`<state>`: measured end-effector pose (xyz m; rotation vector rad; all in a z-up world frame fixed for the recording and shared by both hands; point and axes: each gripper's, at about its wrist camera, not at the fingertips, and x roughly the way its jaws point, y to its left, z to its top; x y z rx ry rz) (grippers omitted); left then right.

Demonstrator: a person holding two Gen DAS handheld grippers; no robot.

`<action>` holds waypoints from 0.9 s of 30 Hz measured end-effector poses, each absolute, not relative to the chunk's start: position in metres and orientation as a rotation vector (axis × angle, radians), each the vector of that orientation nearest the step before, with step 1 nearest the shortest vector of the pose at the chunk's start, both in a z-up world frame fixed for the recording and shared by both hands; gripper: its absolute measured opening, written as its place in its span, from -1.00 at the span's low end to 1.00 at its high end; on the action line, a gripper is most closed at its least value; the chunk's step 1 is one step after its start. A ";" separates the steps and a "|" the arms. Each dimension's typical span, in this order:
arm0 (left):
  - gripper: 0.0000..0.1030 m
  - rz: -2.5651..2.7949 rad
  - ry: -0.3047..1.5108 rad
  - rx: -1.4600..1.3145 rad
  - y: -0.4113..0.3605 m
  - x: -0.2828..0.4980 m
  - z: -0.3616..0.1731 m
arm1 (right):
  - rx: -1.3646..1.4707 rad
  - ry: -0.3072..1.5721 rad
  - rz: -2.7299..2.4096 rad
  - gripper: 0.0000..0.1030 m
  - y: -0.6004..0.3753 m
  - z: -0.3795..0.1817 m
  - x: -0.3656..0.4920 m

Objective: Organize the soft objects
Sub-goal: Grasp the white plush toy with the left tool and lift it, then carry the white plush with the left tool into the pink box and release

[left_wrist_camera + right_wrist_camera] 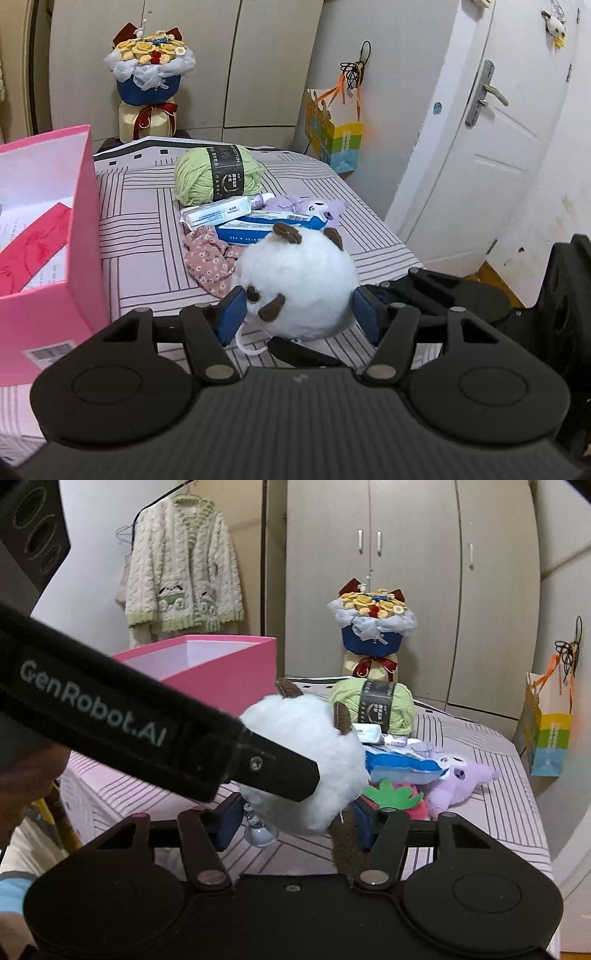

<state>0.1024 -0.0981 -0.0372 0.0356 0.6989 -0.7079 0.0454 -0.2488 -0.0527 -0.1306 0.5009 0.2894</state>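
While the white plush ball (299, 284) is pinched by the left gripper (297, 314) and right gripper (291, 823) above the near bed edge, green yarn (214, 173), purple plush (458, 779) and floral scrunchie (210, 262) remain unsorted; the pink box (55, 236) stands at left.

Free room: bare striped bedcover (140, 236) between the pink box (55, 229) and the central heap. Obstacles: green yarn ball (214, 173), wipes packet (255, 227), floral cloth (210, 258), purple plush (461, 779); bouquet (149, 74) behind.
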 end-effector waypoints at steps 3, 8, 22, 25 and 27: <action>0.18 -0.706 0.702 0.042 -0.093 0.095 -0.028 | -0.163 0.508 0.289 0.26 -0.240 -0.041 0.040; 0.18 -0.696 0.690 0.055 -0.081 0.083 -0.013 | -0.198 0.525 0.305 0.26 -0.225 -0.022 0.035; 0.19 -0.606 0.662 0.045 -0.028 0.067 0.038 | -0.260 0.487 0.409 0.24 -0.175 0.027 0.032; 0.19 -0.571 0.640 0.053 -0.015 0.073 0.050 | -0.242 0.475 0.440 0.23 -0.163 0.037 0.045; 0.19 -0.548 0.630 0.056 -0.007 0.078 0.056 | -0.235 0.464 0.456 0.23 -0.153 0.043 0.054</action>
